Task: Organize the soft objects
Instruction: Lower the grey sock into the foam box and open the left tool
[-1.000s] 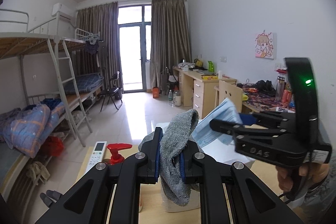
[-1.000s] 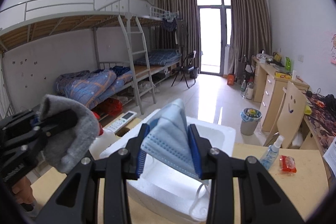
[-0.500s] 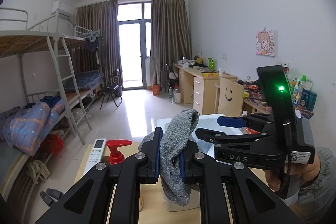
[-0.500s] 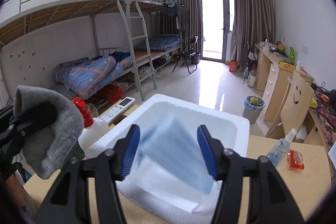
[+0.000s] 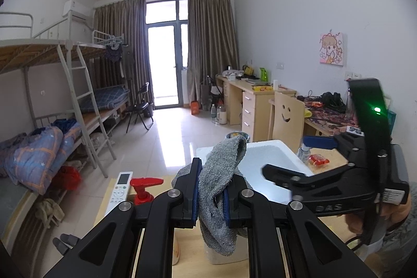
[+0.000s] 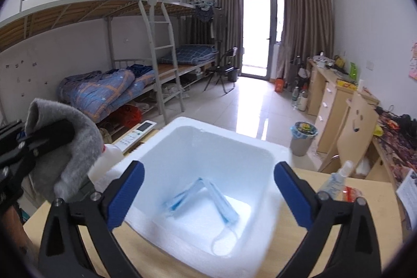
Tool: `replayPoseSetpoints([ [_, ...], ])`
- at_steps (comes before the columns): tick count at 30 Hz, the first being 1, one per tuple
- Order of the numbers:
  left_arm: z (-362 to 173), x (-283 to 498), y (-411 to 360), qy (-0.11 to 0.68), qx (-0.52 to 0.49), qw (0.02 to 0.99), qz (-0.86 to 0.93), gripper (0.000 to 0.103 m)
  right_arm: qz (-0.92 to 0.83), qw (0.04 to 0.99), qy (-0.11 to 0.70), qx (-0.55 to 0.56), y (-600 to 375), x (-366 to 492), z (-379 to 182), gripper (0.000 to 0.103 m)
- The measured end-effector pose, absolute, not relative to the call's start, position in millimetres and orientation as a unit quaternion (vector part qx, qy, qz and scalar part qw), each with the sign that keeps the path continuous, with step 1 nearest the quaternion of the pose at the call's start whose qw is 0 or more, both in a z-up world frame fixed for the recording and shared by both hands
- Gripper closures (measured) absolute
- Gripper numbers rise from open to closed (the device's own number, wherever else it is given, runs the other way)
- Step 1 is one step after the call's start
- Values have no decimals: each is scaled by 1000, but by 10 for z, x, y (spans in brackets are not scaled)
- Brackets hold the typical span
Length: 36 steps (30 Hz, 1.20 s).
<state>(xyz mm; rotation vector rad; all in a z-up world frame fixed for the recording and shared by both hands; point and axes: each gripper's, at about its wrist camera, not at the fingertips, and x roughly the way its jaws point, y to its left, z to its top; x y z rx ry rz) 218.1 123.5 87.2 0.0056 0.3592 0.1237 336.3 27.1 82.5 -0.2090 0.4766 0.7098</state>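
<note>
Two grippers: left gripper (image 5: 210, 189) pinches grey sock (image 5: 221, 181); right gripper (image 6: 208, 196), opening empty, above mask (image 6: 206, 197).

Remote control (image 5: 119, 190) beside red-pump bottle (image 5: 143, 191)

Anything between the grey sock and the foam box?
Partly. The right hand-held gripper, jaws opening and empty, hangs over the box, where the mask already lies. The sock, clamped in the left hand-held gripper, has open rim beside it.
</note>
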Motion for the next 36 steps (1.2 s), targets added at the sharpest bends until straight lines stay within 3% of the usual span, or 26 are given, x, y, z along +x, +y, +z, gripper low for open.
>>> replayPoseSetpoints([
  [36, 692, 2864, 772, 238, 12, 971, 1, 88, 282, 941, 167, -86, -723, 2995, 999, 1],
])
